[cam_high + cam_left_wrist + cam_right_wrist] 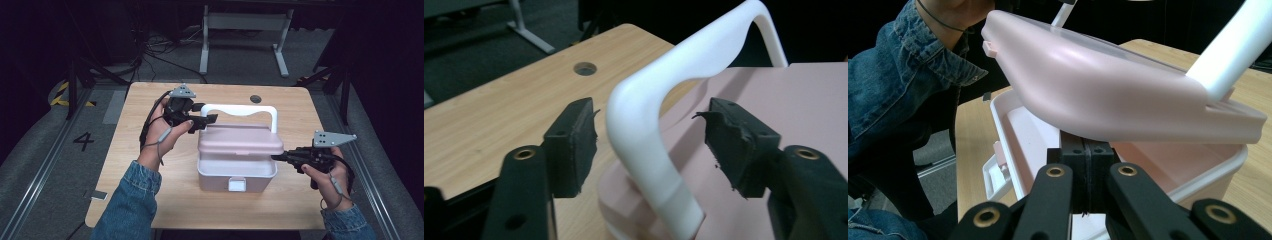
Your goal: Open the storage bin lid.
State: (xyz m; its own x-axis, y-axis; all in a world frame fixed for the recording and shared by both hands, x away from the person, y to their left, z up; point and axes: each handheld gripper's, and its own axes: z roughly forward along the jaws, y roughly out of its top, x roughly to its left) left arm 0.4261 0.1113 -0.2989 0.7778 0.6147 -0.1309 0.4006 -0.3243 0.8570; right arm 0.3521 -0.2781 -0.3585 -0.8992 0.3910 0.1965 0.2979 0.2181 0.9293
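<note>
Opening the pink box point(237, 172) at the tabletop's point(150, 200) middle.
Left gripper point(651, 137) spread around the white handle point(644, 125), untouching; right gripper point(1083, 165) pressed together, propping the lid point(1108, 95); next, lift higher.

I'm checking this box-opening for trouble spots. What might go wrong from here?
The left gripper stands open around the white handle, pads off it, so the handle could drop. The pink lid sits raised and tilted over the box, seemingly propped on the shut right gripper; if that slips, the lid may fall shut on it.
</note>
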